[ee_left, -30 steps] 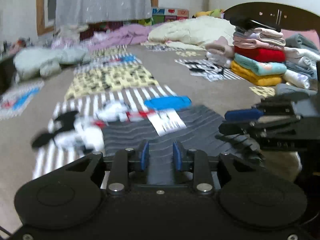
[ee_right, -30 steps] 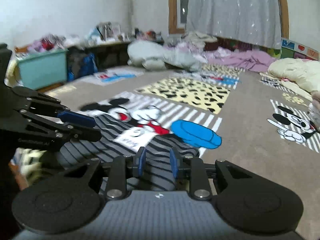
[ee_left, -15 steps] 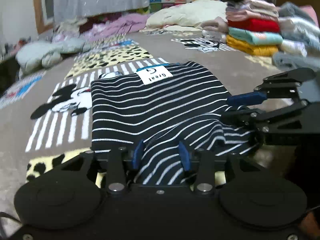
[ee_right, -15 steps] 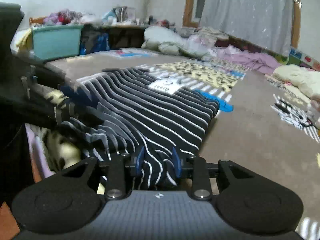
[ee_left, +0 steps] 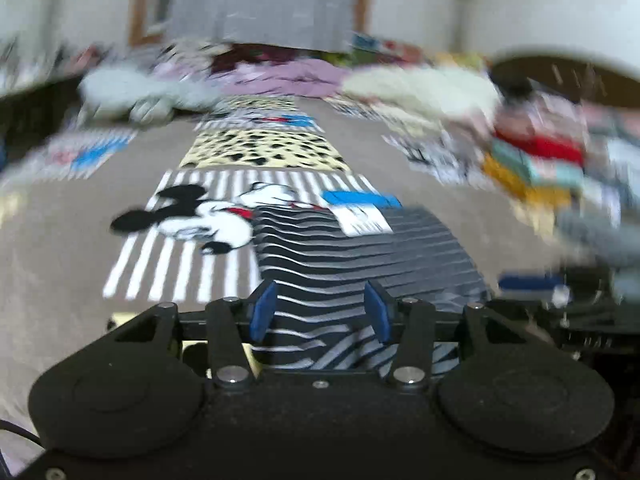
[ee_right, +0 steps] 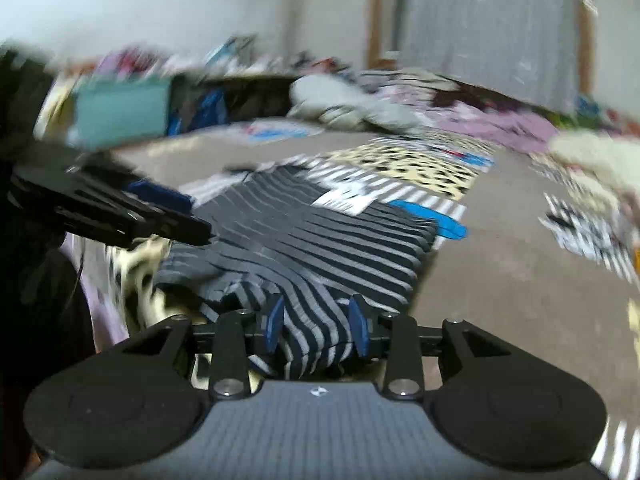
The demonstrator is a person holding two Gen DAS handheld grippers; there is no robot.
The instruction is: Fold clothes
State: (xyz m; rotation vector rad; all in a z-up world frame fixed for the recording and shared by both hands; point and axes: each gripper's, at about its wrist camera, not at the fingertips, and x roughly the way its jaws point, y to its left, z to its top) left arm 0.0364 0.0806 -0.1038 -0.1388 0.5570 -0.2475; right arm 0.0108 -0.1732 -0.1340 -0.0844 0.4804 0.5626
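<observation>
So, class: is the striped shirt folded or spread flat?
Folded: the striped shirt lies doubled into a compact rectangle, label on top, its near edge bunched.

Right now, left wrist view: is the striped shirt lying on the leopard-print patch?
No. The striped shirt lies nearer the camera, on the cartoon-mouse striped patch; the leopard-print patch beyond it is bare.

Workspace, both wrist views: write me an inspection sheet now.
Surface: brown bed cover with cartoon-mouse and leopard-print panels.
Job's things: black white-striped folded garment lying flat, near edge rumpled.
Clutter: blurred stack of folded clothes at right; teal plastic bin at left.
Grippers: left gripper and right gripper have just been opening; striped cloth lies between the fingers of each, which stand clear of it.
Cables: thin dark cable beside the left gripper.
Surroundings: grey curtain, heaped bedding.
</observation>
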